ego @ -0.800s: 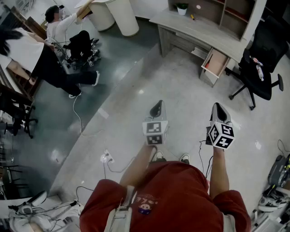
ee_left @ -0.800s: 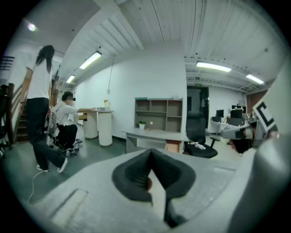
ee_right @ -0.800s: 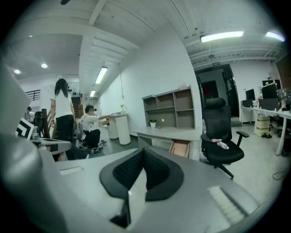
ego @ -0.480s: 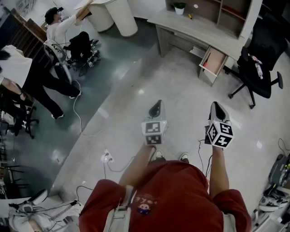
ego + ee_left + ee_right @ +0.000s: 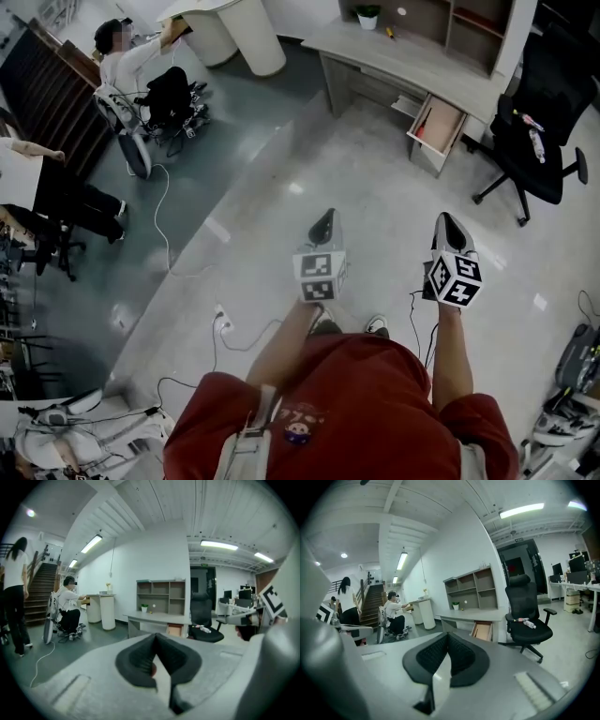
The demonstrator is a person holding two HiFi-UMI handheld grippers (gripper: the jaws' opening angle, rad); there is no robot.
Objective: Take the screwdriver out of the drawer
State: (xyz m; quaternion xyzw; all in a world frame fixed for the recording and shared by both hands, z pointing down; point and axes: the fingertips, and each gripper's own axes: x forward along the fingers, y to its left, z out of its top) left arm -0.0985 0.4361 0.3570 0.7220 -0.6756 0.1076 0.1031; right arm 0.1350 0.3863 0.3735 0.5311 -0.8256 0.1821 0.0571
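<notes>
My left gripper [image 5: 323, 218] and right gripper [image 5: 451, 222] hover at lower centre, fingers [image 5: 137, 660] pressed together, empty. The open light-wood drawer [image 5: 437, 124] hangs at upper right under the grey tabletop [image 5: 412, 58]; I cannot make out the screwdriver.

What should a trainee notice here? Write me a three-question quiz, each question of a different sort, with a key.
1. True or false: the drawer under the desk stands open.
2. What lies on the seat of the black office chair?
3. Fill in: the jaws of the left gripper and the right gripper are ___, with nothing between them.
Key: 1 true; 2 a bottle; 3 shut.
</notes>
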